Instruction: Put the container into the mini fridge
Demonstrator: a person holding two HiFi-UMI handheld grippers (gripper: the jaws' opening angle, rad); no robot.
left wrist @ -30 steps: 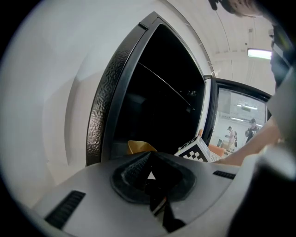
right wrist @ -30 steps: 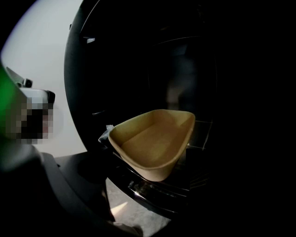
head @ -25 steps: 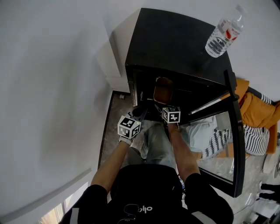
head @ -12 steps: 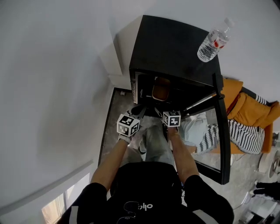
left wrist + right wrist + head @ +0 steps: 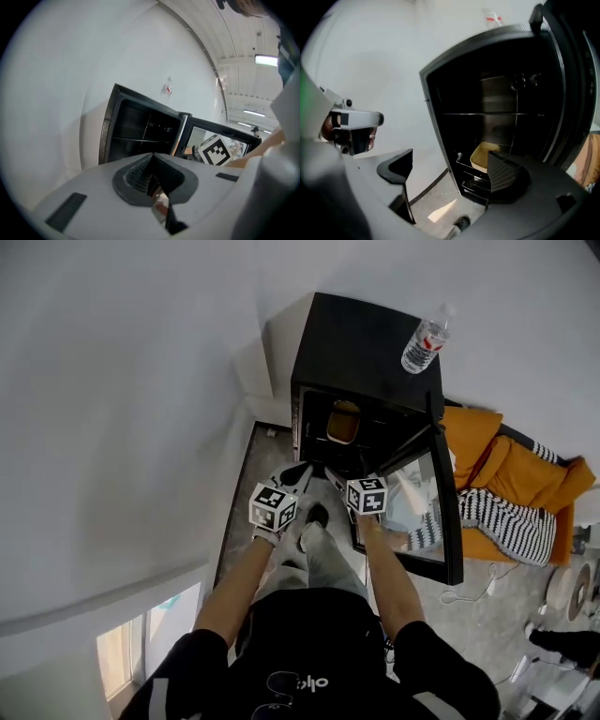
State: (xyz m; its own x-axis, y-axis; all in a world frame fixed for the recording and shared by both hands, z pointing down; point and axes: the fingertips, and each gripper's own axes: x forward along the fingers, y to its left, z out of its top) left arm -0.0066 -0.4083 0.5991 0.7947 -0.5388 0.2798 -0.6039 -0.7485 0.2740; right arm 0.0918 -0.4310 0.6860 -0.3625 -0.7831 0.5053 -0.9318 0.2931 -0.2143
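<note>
The black mini fridge (image 5: pixel 367 343) stands against the white wall with its door (image 5: pixel 439 493) swung open to the right. A tan container (image 5: pixel 343 421) sits inside on a lower rack, also seen as the container (image 5: pixel 485 156) in the right gripper view. My right gripper (image 5: pixel 449 161) is open and empty, held back from the fridge opening. My left gripper (image 5: pixel 152 158) has its jaws closed together with nothing between them, pointing at the open fridge (image 5: pixel 140 133). In the head view the left gripper (image 5: pixel 300 472) and right gripper (image 5: pixel 335 478) hover side by side in front of the fridge.
A clear water bottle (image 5: pixel 424 337) lies on the fridge top. An orange cushion with a striped cloth (image 5: pixel 502 498) sits to the right, behind the door. The white wall (image 5: pixel 112 409) runs along the left. Grey floor (image 5: pixel 253 484) lies in front of the fridge.
The view has pulled back, so the fridge looks smaller and farther. Both grippers have drawn away from the opening. The container has stayed inside the fridge.
</note>
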